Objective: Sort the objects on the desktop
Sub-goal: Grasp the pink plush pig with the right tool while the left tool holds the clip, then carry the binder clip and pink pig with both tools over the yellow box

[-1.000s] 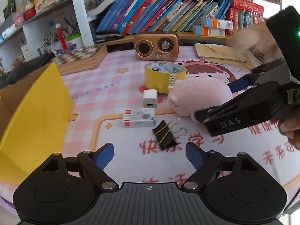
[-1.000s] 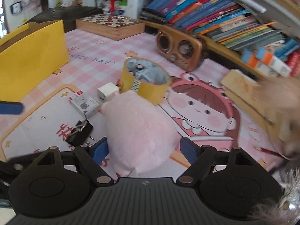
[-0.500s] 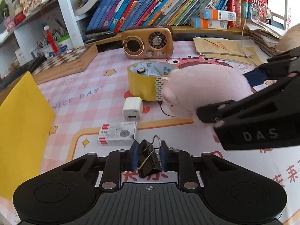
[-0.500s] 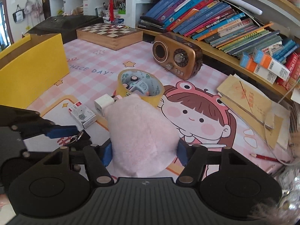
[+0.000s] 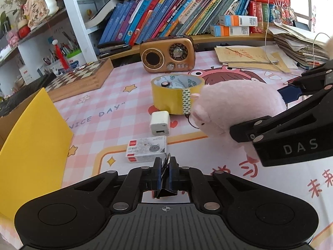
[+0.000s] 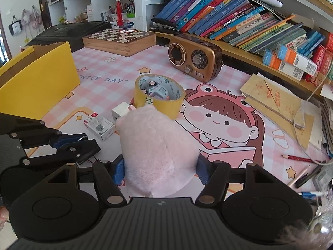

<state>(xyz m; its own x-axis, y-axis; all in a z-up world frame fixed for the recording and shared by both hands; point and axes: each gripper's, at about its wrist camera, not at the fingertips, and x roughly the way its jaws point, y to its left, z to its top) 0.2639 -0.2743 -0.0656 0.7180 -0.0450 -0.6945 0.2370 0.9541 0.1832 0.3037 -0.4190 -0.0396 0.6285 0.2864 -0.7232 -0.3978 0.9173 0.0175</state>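
Left wrist view: the left gripper (image 5: 165, 175) has its jaws clamped on a black binder clip (image 5: 164, 190), whose wire handles stick up between the blue pads. Just ahead of those jaws a small white-and-red box (image 5: 146, 149) lies flat on the worktop (image 5: 104, 112), and a white charger cube (image 5: 159, 123) sits just beyond it. Farther ahead stands a roll of yellow tape (image 5: 176, 97), with a brown retro radio (image 5: 167, 54) behind it near the bookshelf. Off to the left of the jaws rises the wall of a yellow box (image 5: 31, 137).

To the right of the left jaws, the right gripper (image 5: 276, 112) comes in from the side with its jaws pressed on a pink plush toy (image 5: 233, 108), which looks to hang clear of the worktop, its snout close to the tape roll.

Right wrist view: the right gripper (image 6: 160, 168) shows its jaws closed against both flanks of the pink plush toy (image 6: 158, 150), which fills the space between the blue pads. The left gripper (image 6: 68, 141) sits just left of these jaws. Ahead lie the small box (image 6: 99, 126), the charger cube (image 6: 121, 111) and the tape roll (image 6: 159, 95), which has small items inside its core. The yellow box (image 6: 39, 81) stands to the far left, and loose pencils (image 6: 299, 158) lie to the right.
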